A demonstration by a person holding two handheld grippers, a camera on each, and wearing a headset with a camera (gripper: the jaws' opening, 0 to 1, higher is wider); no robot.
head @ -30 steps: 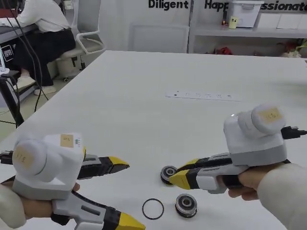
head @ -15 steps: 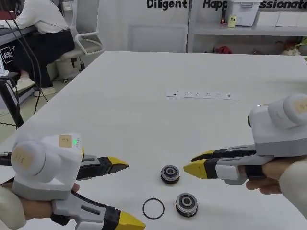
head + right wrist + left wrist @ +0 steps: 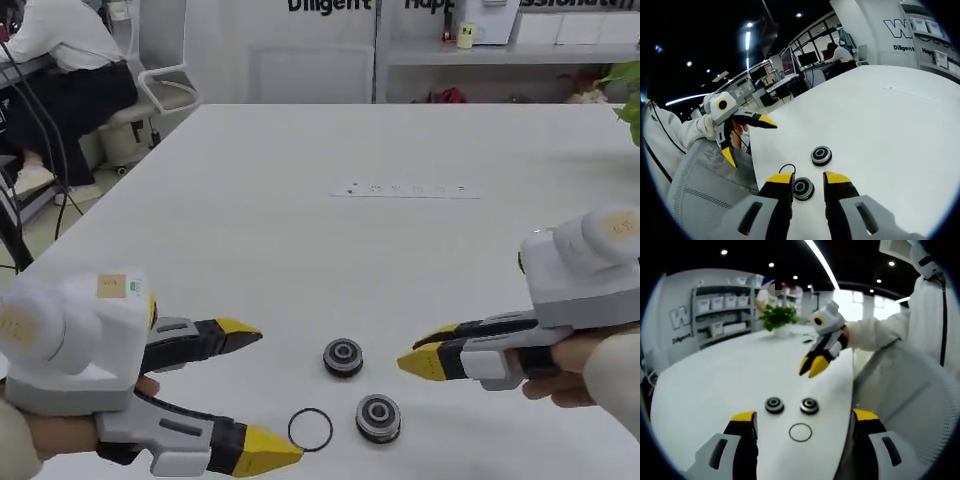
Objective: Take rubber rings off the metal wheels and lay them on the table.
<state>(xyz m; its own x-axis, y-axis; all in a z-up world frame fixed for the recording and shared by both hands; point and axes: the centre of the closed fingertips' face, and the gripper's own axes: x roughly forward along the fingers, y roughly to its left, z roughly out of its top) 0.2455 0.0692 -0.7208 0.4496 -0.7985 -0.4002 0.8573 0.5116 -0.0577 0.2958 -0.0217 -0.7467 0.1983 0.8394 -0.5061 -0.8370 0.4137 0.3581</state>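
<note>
I'm seeing a white table (image 3: 300, 230) stretching ahead of the left gripper (image 3: 275, 395); far beyond it a person (image 3: 60, 45) is sitting, shelves (image 3: 480, 55) lining the wall (image 3: 220, 40).

Left gripper (image 3: 804, 416) jaws wide; loose rubber ring (image 3: 800, 432) flat between them, two metal wheels (image 3: 774, 405) just beyond (side by side).

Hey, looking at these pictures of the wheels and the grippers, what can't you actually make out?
- Head view: whether the far wheel and near wheel have rubber rings on them; too small to tell.
- Right gripper view: the loose ring is partly hidden behind a jaw of the right gripper.
- Head view: marks on the pale strip are too small to read.
- Head view: the wall lettering is cut off by the top edge.
</note>
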